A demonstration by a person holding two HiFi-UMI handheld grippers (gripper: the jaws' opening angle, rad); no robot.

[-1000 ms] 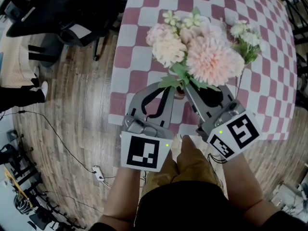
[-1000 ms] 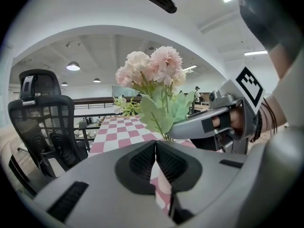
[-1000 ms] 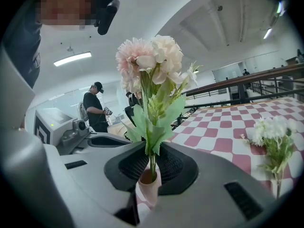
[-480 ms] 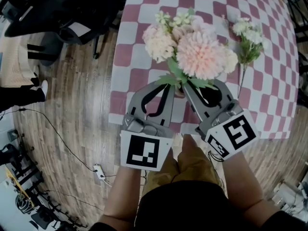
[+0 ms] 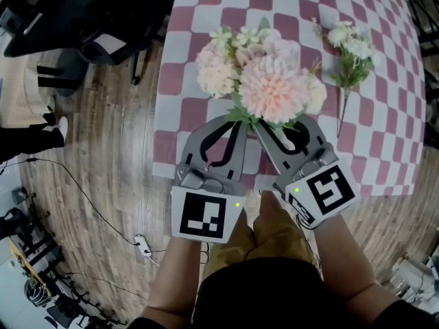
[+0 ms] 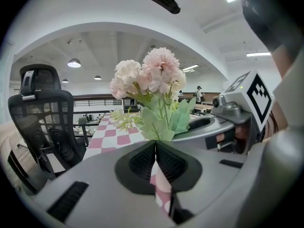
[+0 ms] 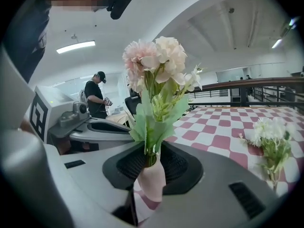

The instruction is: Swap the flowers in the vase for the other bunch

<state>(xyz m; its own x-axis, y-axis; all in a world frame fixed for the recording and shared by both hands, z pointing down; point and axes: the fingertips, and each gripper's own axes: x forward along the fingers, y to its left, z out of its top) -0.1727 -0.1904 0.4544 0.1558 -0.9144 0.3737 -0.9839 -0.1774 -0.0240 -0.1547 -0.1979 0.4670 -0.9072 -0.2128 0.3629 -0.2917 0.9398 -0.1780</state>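
Note:
A bunch of pale pink flowers point(image 5: 274, 88) stands upright with its stems in a small pink vase point(image 7: 151, 179) near the front edge of the checked table point(image 5: 206, 5). My right gripper point(image 5: 278, 123) straddles the vase's neck. Its jaws have just been opening, and its pads stand clear of the stems and the vase between them. My left gripper point(image 5: 240, 123) is shut, its tips just left of the green leaves at the vase's mouth. A bunch of white flowers point(image 5: 350, 46) lies on the cloth at the right, also in the right gripper view point(image 7: 270, 141).
A black office chair point(image 5: 89, 12) stands off the table's left side on the wooden floor. Cables point(image 5: 82, 197) trail across the floor at the left. A person point(image 7: 97, 96) stands far off. The table's front edge runs just under both grippers.
The pink bunch has moved left and settled upright between the grippers. The right gripper has shifted left with it and its jaws stand wider. The left gripper has kept still.

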